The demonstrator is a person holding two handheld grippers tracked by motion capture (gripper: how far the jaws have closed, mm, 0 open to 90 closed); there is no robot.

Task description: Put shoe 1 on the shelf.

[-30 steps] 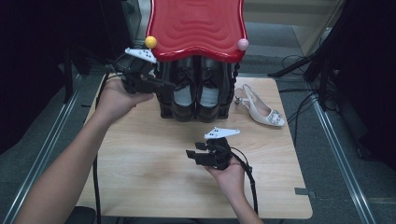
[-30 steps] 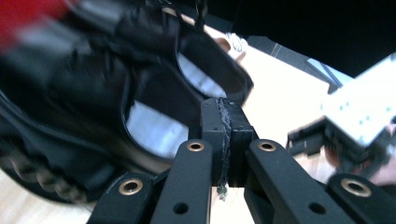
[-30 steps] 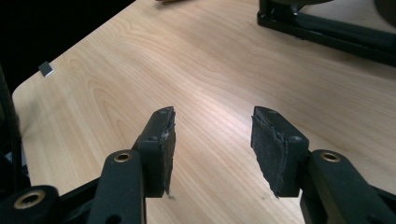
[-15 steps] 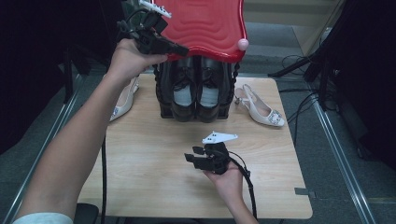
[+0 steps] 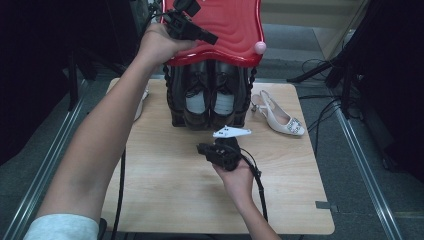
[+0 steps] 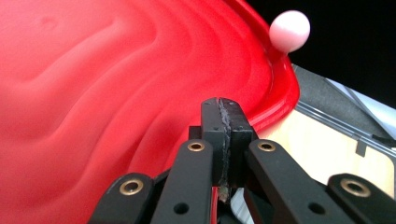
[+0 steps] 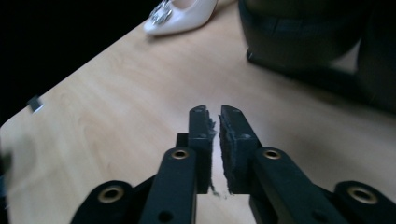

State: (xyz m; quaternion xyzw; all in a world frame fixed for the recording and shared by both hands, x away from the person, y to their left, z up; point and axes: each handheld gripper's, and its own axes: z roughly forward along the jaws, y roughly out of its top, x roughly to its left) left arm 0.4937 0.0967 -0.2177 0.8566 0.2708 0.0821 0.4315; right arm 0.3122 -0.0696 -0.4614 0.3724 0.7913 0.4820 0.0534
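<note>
A shoe rack with a red wavy top (image 5: 230,25) stands at the back of the wooden table (image 5: 165,190). A pair of black shoes (image 5: 210,97) sits on its shelf. My left gripper (image 5: 212,39) is raised over the red top (image 6: 93,93), jaws shut with nothing in them (image 6: 223,105). A pink ball (image 6: 289,30) marks the top's far corner. My right gripper (image 5: 202,149) rests low over the table in front of the rack, jaws shut but for a hairline gap (image 7: 215,114), holding nothing. A white slingback heel (image 5: 280,117) lies to the right of the rack.
A second white heel (image 5: 141,102) lies left of the rack, mostly hidden behind the person's left forearm. The black shoe (image 7: 299,32) and the white heel (image 7: 180,14) lie ahead of the right jaws. Metal rails and cables run along both sides of the table.
My left gripper has risen from the rack's left side to above the red top, uncovering the left white heel. The hand now hides the yellow ball. The right gripper has barely moved.
</note>
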